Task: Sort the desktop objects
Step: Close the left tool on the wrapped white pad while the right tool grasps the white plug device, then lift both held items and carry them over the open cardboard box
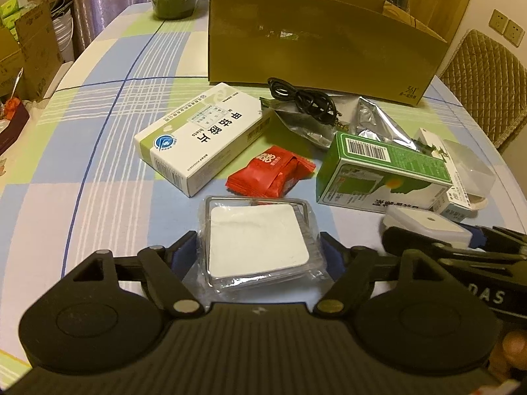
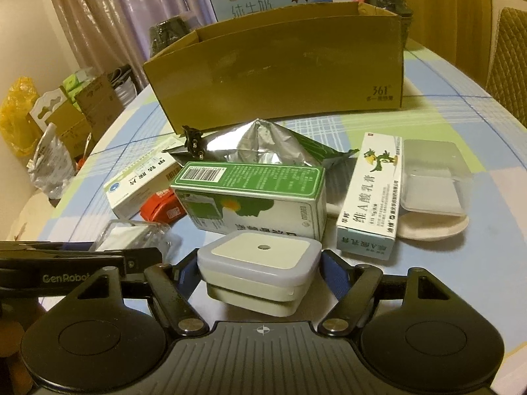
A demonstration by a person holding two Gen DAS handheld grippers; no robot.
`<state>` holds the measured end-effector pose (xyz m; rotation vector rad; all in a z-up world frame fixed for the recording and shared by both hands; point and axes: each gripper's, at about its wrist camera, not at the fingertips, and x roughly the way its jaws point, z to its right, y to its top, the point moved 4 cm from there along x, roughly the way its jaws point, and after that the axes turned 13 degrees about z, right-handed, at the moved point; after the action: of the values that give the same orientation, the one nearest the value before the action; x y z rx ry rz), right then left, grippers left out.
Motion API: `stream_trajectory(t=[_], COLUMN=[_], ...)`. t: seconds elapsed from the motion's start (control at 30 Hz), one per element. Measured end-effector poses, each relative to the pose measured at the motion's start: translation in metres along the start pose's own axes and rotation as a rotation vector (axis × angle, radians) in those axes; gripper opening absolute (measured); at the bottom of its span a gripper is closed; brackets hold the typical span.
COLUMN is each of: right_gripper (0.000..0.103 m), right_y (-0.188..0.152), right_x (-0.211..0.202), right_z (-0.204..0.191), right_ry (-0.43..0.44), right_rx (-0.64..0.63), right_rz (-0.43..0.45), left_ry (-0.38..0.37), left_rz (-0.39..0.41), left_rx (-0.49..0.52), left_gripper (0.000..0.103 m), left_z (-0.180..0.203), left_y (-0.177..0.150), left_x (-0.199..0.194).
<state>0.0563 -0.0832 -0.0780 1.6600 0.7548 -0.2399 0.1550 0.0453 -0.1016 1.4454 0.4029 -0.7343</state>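
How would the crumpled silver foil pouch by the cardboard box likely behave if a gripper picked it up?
The silver foil pouch is creased and peaked, so it would probably buckle rather than hold shape. It looks torn open and flattened, so likely light. Its glossy film may slip between fingers, and the black cable lying on it could drag along.

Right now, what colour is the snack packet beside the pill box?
Red, clearest in the left wrist view.

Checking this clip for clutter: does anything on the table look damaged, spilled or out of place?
The silver foil pouch in front of the cardboard box looks torn open and crumpled, with a black cable lying across it. The green carton lies on its side. Nothing looks spilled.
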Motion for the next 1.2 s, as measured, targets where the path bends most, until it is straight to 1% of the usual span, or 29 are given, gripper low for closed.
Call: stream_trajectory(t=[0.13, 0.2, 0.3, 0.4, 0.67, 0.97, 1.2], right_gripper=[0.073, 0.073, 0.073, 0.073, 0.073, 0.073, 0.073], right_y=[-0.002, -0.003, -0.002, -0.001, 0.007, 0.036, 0.066], right_x=[-0.007, -0.011, -0.017, -0.025, -0.048, -0.074, -0.085], right_z=[0.000, 0.000, 0.001, 0.003, 0.011, 0.021, 0.027], right_ry=[0.005, 0.008, 0.007, 0.004, -0.011, -0.030, -0.031], right_rx=[-0.006, -0.008, -0.008, -0.012, -0.008, 0.005, -0.019], right_rz=[0.004, 0.006, 0.012, 0.024, 0.066, 0.155, 0.223], left_ry=[0.014, 0.018, 0.028, 0.036, 0.023, 0.011, -0.001], left_rz=[0.004, 0.011, 0.018, 0.030, 0.054, 0.114, 0.152], left_rx=[0.009, 0.013, 0.014, 0.025, 0.018, 0.052, 0.078], left_gripper=[0.073, 0.067, 0.064, 0.063, 0.063, 0.063, 0.063], left_z=[0.001, 0.002, 0.003, 0.006, 0.019, 0.042, 0.058], left_y=[-0.001, -0.001, 0.000, 0.000, 0.002, 0.022, 0.044], left_x=[0.002, 0.001, -0.002, -0.008, -0.032, -0.064, -0.076])
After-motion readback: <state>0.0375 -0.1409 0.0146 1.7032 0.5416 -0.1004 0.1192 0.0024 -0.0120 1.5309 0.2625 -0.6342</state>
